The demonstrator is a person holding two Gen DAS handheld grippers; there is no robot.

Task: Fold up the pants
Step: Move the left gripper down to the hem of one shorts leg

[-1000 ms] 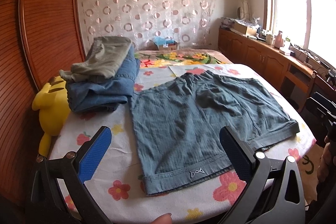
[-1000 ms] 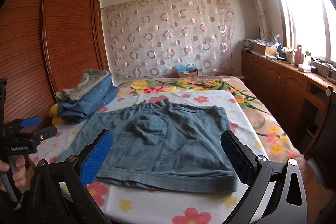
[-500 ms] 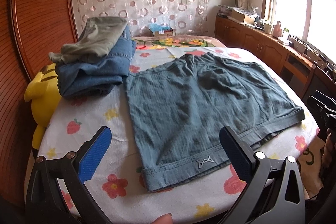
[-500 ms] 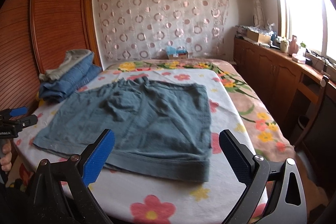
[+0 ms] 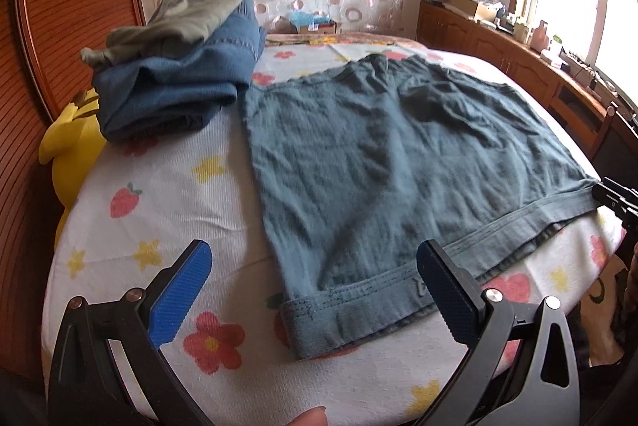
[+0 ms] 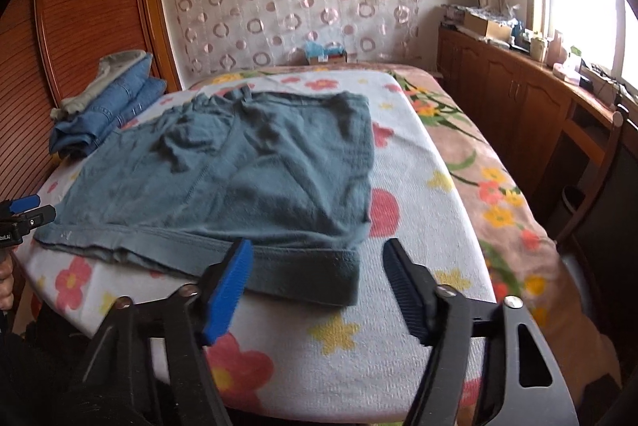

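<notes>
Shorts (image 5: 390,162): I see the grey-blue pair spread flat on the flower-print worktop (image 5: 159,194), waistband at the far side, hems at the near edge.
Left gripper (image 5: 315,290): my jaws stand wide apart, empty, just over the near-left hem corner.
Right gripper (image 6: 319,286): jaws apart but narrower than half a second ago, bracketing the near-right hem corner, nothing pinched yet.
Change: over the last second both views have drawn in low toward the hem; the cloth itself has not shifted.
Meaning: I judge this as the reach before the first fold, both corners about to be taken.
Stack (image 5: 179,67): folded jeans with a khaki garment on top, at the far left, clear of the shorts.
Watch: hem lies close to the worktop edge, so a pinch may catch only one layer.
</notes>
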